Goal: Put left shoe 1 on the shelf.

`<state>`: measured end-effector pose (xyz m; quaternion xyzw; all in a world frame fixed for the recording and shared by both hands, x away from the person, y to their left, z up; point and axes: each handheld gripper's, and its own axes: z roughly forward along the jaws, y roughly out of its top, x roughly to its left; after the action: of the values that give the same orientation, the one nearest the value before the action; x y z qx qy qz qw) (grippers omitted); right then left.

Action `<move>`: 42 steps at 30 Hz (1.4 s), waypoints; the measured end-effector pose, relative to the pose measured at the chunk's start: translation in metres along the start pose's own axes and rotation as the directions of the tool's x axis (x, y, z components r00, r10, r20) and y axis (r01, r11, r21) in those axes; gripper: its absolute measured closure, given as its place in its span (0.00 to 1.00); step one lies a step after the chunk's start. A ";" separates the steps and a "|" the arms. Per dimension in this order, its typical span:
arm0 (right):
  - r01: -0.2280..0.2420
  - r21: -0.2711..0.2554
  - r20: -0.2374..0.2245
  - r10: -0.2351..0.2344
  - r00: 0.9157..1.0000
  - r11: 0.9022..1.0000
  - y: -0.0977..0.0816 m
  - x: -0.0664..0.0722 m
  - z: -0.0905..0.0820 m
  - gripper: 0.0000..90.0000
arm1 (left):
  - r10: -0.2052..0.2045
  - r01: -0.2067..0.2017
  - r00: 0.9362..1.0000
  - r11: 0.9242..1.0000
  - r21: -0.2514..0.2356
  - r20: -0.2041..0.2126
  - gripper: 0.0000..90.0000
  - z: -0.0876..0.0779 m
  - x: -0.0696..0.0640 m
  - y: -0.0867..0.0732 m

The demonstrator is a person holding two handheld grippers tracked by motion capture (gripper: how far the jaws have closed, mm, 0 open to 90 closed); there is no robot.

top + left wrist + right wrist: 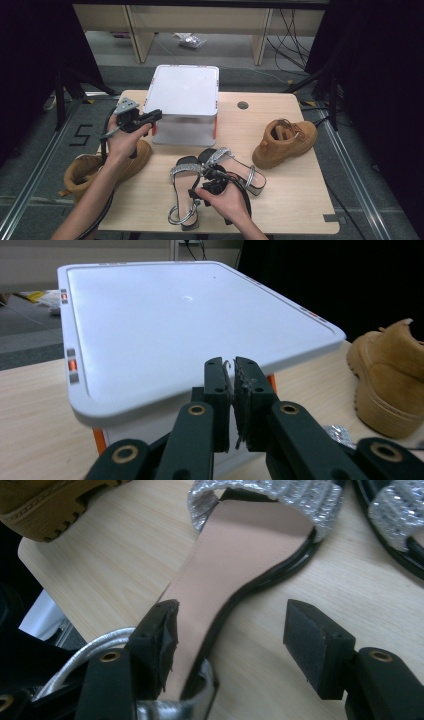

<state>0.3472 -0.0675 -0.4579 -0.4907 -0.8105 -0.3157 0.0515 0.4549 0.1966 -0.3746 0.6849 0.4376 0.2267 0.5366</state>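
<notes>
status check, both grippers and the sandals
Left gripper shut, empty, by white box. Right gripper open astride near sandal, not gripping. Second sandal alongside, nothing blocking.

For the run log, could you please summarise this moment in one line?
left gripper: shut, empty, near white box | right gripper: open around silver sandal

White box [185, 102] blocks the table's [295, 200] back; front-right lies open.

Floor: we see grey flooring [210, 50] with loose cables [292, 30].
Furniture: pale wooden legs [135, 30], perhaps a desk.
Sides: dark.
</notes>
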 end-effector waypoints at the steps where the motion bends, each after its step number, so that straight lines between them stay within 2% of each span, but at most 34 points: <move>1: 0.008 0.006 0.003 -0.008 1.000 1.000 0.002 0.004 0.002 0.42 | 0.000 0.000 1.000 1.000 -0.001 -0.008 0.93 0.003 0.002 0.002; 5: 0.035 0.029 0.028 -0.036 0.999 0.999 0.007 0.013 0.009 0.40 | -0.004 0.004 0.999 1.000 -0.009 -0.036 0.92 0.014 0.009 0.006; 7: 0.034 0.042 0.028 -0.036 0.999 0.999 0.009 0.017 0.013 0.38 | 0.010 -0.011 0.999 1.000 -0.010 -0.045 0.90 0.018 0.010 0.007; 8: 0.066 0.043 0.027 -0.067 0.997 0.997 0.010 0.016 0.016 0.38 | 0.017 -0.018 0.999 1.000 -0.007 -0.050 0.89 0.020 0.011 0.007; 9: 0.032 0.056 0.032 -0.034 0.999 0.998 0.010 0.019 0.018 0.38 | 0.024 -0.024 0.998 1.000 -0.003 -0.054 0.89 0.022 0.012 0.007; 10: 0.048 0.062 0.029 -0.050 0.998 0.997 0.011 0.019 0.021 0.37 | 0.028 -0.028 0.998 1.000 0.000 -0.061 0.88 0.025 0.013 0.007; 11: 0.019 0.078 0.036 -0.022 0.999 0.997 0.011 0.022 0.024 0.37 | 0.033 -0.032 0.997 0.999 0.006 -0.065 0.88 0.027 0.014 0.006; 15: -0.004 0.105 0.043 0.000 0.999 0.994 0.011 0.026 0.033 0.36 | 0.029 -0.028 0.997 1.000 0.011 -0.075 0.89 0.032 0.017 0.006; 16: 0.004 0.103 0.050 -0.009 0.999 0.995 0.011 0.026 0.035 0.35 | 0.032 -0.031 0.996 0.999 0.015 -0.082 0.89 0.033 0.018 0.005; 18: -0.027 0.115 0.049 0.021 0.999 0.993 0.012 0.028 0.036 0.34 | 0.031 -0.030 0.995 0.999 0.019 -0.096 0.90 0.035 0.020 0.005; 21: -0.020 0.119 0.050 0.014 0.999 0.993 0.013 0.026 0.038 0.33 | 0.036 -0.033 0.992 0.999 0.028 -0.119 0.92 0.038 0.024 0.006; 23: -0.041 0.132 0.056 0.034 0.998 0.990 0.014 0.028 0.037 0.33 | 0.043 -0.039 0.990 0.999 0.035 -0.137 0.93 0.040 0.026 0.006; 28: -0.031 0.136 0.053 0.024 0.998 0.990 0.016 0.027 0.038 0.33 | 0.036 -0.028 0.985 0.998 0.049 -0.170 0.97 0.043 0.029 0.006; 30: -0.082 0.156 0.048 0.075 0.996 0.984 0.017 0.030 0.035 0.33 | 0.039 -0.029 0.983 0.998 0.056 -0.178 0.98 0.042 0.028 0.007; 31: -0.086 0.157 0.042 0.081 0.996 0.984 0.018 0.030 0.034 0.33 | 0.034 -0.025 0.983 0.998 0.056 -0.180 0.99 0.042 0.027 0.007; 33: -0.044 0.142 0.039 0.039 0.999 0.989 0.019 0.028 0.036 0.33 | 0.028 -0.018 0.983 0.998 0.056 -0.182 0.99 0.041 0.027 0.007; 34: -0.058 0.146 0.048 0.052 0.997 0.988 0.020 0.029 0.036 0.33 | 0.025 -0.015 0.983 0.998 0.057 -0.183 1.00 0.041 0.027 0.007; 35: -0.046 0.143 0.045 0.039 0.998 0.989 0.020 0.029 0.036 0.33 | 0.023 -0.013 0.983 0.998 0.057 -0.182 1.00 0.041 0.028 0.007; 39: -0.047 0.145 0.054 0.040 0.998 0.988 0.020 0.030 0.036 0.33 | 0.026 -0.017 0.983 0.998 0.054 -0.181 1.00 0.041 0.027 0.006; 40: -0.071 0.157 0.062 0.062 0.996 0.985 0.020 0.032 0.036 0.33 | 0.026 -0.017 0.983 0.998 0.054 -0.181 1.00 0.041 0.027 0.006; 42: -0.056 0.153 0.070 0.046 0.996 0.987 0.019 0.032 0.039 0.32 | 0.026 -0.017 0.983 0.998 0.055 -0.181 1.00 0.041 0.027 0.006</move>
<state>0.3551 -0.0150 -0.4675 -0.5161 -0.8209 -0.2341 0.0706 0.5033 0.1971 -0.3867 0.6800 0.4833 0.2824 0.4736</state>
